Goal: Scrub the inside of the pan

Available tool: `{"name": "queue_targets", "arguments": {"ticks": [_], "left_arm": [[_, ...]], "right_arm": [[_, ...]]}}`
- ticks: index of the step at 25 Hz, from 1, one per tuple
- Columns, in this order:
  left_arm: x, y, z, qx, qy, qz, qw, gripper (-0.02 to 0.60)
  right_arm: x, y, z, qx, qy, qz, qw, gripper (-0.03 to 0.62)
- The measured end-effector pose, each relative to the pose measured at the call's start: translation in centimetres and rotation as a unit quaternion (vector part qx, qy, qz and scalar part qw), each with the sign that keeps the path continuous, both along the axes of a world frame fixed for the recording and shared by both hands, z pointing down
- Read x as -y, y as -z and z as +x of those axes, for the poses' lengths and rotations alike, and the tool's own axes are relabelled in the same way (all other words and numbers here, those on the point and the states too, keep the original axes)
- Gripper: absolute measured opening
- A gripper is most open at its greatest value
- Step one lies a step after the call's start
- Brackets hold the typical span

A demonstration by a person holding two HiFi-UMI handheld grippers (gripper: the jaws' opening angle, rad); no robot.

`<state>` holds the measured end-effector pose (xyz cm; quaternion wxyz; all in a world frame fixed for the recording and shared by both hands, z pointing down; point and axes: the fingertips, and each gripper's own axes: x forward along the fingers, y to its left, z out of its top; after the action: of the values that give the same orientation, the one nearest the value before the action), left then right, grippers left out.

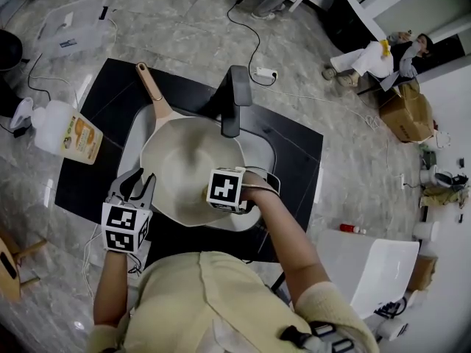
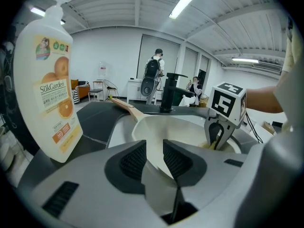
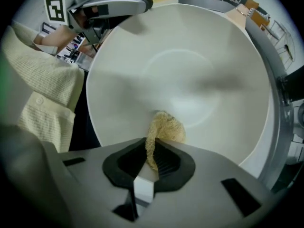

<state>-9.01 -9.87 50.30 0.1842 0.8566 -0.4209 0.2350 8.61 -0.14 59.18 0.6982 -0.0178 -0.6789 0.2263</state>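
A cream pan with a wooden handle lies tilted in the sink. My left gripper is at the pan's near-left edge, shut on its rim; the rim runs between the jaws in the left gripper view. My right gripper is inside the pan, shut on a yellowish scrubber. The scrubber sticks out past the jaws and presses on the pan's inner wall near the base. The left gripper shows at the far rim.
A black faucet stands over the pan's far side. A dish soap bottle stands on the dark counter at the left. A white chair is at the right, and cables cross the floor behind the sink.
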Motion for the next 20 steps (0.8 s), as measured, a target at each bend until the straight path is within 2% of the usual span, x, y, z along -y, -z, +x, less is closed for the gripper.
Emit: {"name": "queue_targets", "arguments": {"ticks": [5,11,20], "left_arm": [[-0.1,0.0,0.0,-0.002,0.009,0.001,1.0,0.114],[-0.1,0.0,-0.1,-0.005,0.016,0.001,0.9999,0.114],[0.0,0.1,0.1,-0.004,0.021,0.003,0.9998,0.114]], "right_arm": [[2.0,-1.1,1.6,-0.04,0.014,0.061,0.997,0.052],[4.9,-1.8,2.8,-0.072,0.027,0.142,0.987,0.052],[10.0,-1.6,3.2,-0.096,0.044,0.279,0.955,0.052]]}}
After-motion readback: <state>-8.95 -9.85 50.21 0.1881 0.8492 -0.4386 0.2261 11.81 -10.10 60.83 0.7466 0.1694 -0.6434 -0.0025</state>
